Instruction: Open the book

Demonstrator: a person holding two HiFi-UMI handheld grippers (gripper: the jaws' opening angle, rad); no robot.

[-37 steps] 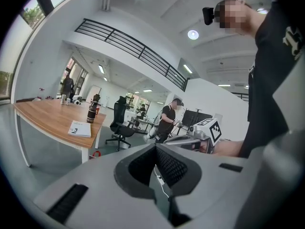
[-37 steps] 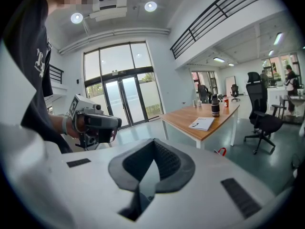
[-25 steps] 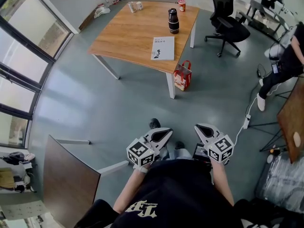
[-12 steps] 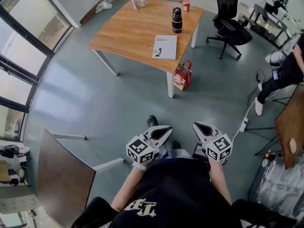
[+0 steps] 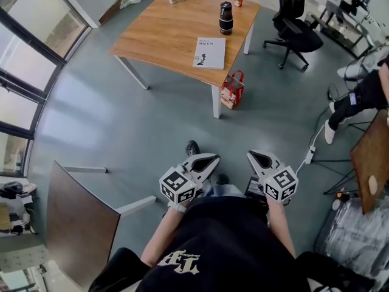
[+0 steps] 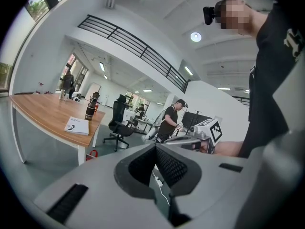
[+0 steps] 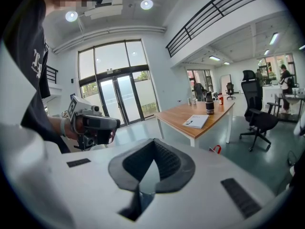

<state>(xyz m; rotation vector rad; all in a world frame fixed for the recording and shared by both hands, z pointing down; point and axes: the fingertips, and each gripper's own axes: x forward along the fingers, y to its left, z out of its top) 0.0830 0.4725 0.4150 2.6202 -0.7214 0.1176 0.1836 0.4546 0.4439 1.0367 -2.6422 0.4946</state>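
Head view has the book (image 5: 209, 44) lying closed, cover up, near the front edge of the wooden table (image 5: 155, 38), well apart from both grippers. Its long side runs roughly away from the person, toward the black bottle (image 5: 225, 18). There's dark print on the cover, too small to read I think. The gripper views add a standing person in a cap (image 6: 170, 120) and glass doors (image 7: 119, 101). Left gripper (image 5: 214, 158) and right gripper (image 5: 251, 156) are both pinched together, nothing in them.
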